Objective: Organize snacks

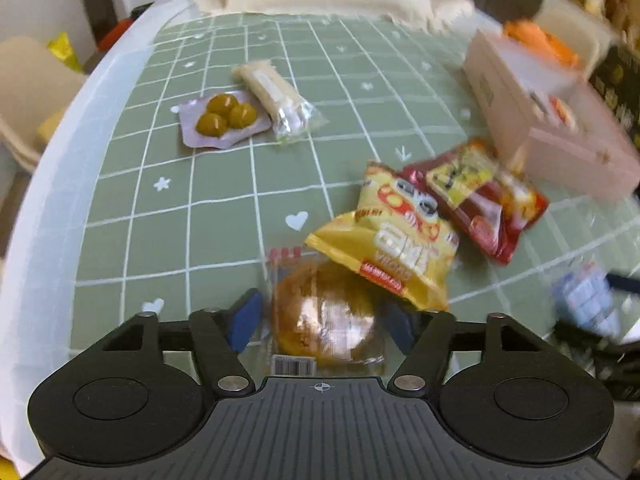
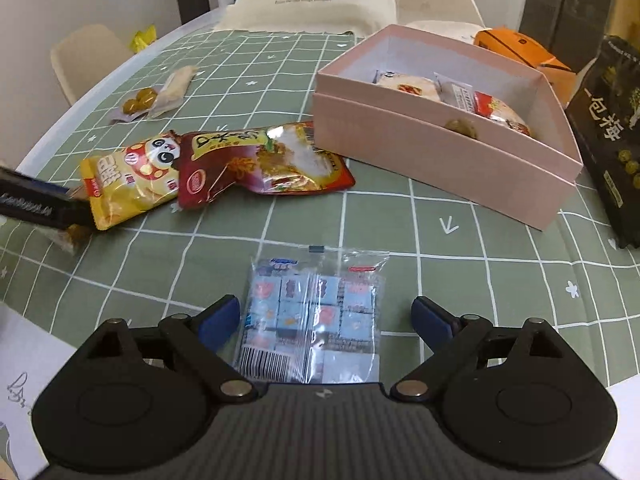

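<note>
My left gripper (image 1: 322, 322) is open, its blue pads on either side of a wrapped brown bun (image 1: 326, 320) lying on the table. A yellow chip bag (image 1: 394, 236) overlaps the bun's far edge, next to a red snack pouch (image 1: 484, 200). My right gripper (image 2: 326, 320) is open around a clear packet of blue candy cubes (image 2: 316, 320) on the table. The pink box (image 2: 448, 160) at the right holds several wrapped snacks. The yellow bag (image 2: 128, 178) and red pouch (image 2: 260, 160) also show in the right wrist view.
A purple pack of three green balls (image 1: 222, 118) and a clear-wrapped white bar (image 1: 276, 98) lie farther off on the green grid tablecloth (image 1: 180, 220). A black bag (image 2: 612, 136) and an orange box (image 2: 520, 50) stand behind the pink box. Chairs ring the table.
</note>
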`<state>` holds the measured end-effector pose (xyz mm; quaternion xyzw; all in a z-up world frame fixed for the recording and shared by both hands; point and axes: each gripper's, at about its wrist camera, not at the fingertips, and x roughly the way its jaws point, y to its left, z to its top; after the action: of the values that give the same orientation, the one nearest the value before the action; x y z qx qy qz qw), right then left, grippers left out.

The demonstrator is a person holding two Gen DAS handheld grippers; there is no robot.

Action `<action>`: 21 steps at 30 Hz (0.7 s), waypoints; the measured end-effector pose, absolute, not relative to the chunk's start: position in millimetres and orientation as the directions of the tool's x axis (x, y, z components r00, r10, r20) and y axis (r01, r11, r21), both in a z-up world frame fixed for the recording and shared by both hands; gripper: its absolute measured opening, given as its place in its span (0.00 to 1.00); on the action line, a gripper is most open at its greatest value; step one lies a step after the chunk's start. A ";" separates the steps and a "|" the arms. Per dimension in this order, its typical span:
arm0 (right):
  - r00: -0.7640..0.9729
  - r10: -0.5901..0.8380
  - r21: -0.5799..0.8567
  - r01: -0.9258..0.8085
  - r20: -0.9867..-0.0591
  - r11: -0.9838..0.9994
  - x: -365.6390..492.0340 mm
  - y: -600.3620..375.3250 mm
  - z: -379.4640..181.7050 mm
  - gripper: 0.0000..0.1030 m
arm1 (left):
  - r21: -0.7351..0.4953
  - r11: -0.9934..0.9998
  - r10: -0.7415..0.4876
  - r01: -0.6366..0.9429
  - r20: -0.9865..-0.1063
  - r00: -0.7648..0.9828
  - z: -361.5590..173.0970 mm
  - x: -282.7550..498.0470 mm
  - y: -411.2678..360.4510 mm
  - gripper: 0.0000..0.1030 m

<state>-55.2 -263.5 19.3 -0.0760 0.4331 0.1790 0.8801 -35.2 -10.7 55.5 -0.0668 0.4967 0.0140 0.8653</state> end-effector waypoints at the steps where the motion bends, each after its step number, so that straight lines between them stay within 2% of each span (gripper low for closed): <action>1: 0.563 0.255 0.022 -0.388 -0.786 0.922 -56.5 -264.7 19.1 0.91 | -0.136 0.987 -0.073 -0.084 -0.851 0.520 56.4 -39.1 -10.2 0.60; 8: 0.506 0.297 0.055 -0.438 -0.809 0.897 -56.3 -268.5 27.0 0.86 | -0.235 0.969 -0.240 0.070 -0.850 0.468 59.5 -65.4 -52.7 0.60; 10: 0.509 0.323 0.076 -0.447 -0.798 0.892 -55.9 -269.4 40.9 0.86 | -0.218 0.973 -0.227 0.073 -0.866 0.445 62.1 -72.0 -59.3 0.60; 13: 0.494 0.377 0.137 -0.454 -0.783 0.880 -50.1 -263.6 64.9 0.86 | -0.173 0.985 -0.155 0.006 -0.867 0.473 69.0 -85.8 -45.7 0.59; 16: 0.458 0.475 0.226 -0.498 -0.751 0.837 -35.3 -238.6 80.8 0.86 | -0.226 0.971 -0.155 -0.072 -0.834 0.529 69.6 -100.7 -14.5 0.59; 21: 0.408 0.528 0.226 -0.590 -0.744 0.775 21.7 -135.8 102.5 0.86 | -0.307 0.933 -0.158 -0.188 -0.819 0.551 66.2 -102.8 29.5 0.59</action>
<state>21.7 -135.8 102.5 -0.0360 0.4296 0.3335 0.8384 -102.8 29.5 66.2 -0.1828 0.4736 0.0089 0.8615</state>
